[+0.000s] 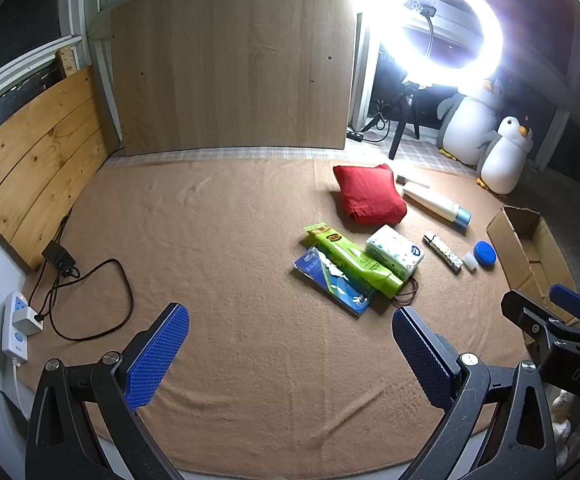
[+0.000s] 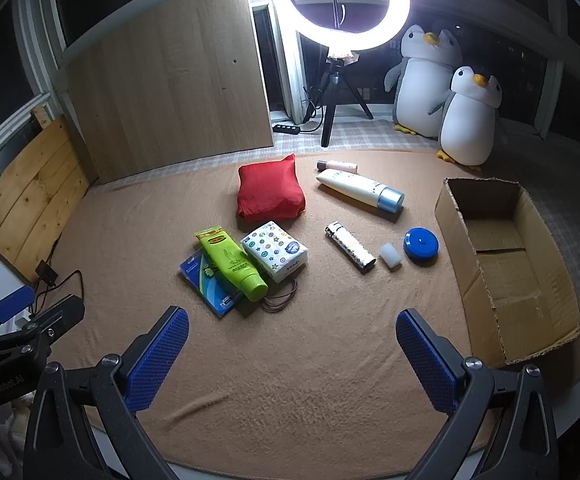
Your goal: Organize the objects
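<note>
Right wrist view shows you have not started: the cardboard box (image 2: 509, 264) at the right of the frame sits empty, and every item lies loose on the tan blanket (image 2: 290, 380). Left to gather: the red pouch (image 2: 270, 190), white bottle (image 2: 359, 188), green tube (image 2: 234, 264), tissue pack (image 2: 276, 250), lighter (image 2: 349, 252) and blue lid (image 2: 421, 245) at centre frame. Your right gripper (image 2: 291, 360) and left gripper (image 1: 290, 360) both hover with fingers spread wide, holding nothing.
</note>
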A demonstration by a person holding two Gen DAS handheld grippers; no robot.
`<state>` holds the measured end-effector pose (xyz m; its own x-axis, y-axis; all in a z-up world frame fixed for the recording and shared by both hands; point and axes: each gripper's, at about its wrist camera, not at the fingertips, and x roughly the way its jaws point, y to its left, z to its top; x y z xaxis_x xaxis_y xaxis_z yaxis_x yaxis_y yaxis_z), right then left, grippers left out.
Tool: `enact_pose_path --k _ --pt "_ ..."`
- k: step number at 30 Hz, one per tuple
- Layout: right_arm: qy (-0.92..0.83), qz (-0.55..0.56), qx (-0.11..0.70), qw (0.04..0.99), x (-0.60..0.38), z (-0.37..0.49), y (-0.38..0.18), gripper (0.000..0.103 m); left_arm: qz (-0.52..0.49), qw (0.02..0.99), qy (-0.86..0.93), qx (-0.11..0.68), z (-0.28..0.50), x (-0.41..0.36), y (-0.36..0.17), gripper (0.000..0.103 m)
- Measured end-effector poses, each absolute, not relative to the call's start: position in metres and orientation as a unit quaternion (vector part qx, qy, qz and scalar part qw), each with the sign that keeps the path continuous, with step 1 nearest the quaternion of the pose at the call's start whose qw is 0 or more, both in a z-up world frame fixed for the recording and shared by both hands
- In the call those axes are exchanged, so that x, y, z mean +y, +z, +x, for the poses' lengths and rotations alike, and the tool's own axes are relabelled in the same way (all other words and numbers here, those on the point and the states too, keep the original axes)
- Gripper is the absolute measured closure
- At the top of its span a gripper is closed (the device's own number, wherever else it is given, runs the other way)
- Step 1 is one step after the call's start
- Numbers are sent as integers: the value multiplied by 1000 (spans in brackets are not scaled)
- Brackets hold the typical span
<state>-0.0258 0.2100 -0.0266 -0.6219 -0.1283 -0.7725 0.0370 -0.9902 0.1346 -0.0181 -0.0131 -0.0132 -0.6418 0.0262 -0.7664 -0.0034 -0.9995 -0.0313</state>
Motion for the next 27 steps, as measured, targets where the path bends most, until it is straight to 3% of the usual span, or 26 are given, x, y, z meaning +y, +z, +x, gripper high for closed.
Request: enact_pose_path --k 27 --pt "-896 437 -62 43 211 -21 -28 0 -423 10 906 -13 -12 -13 -11 0"
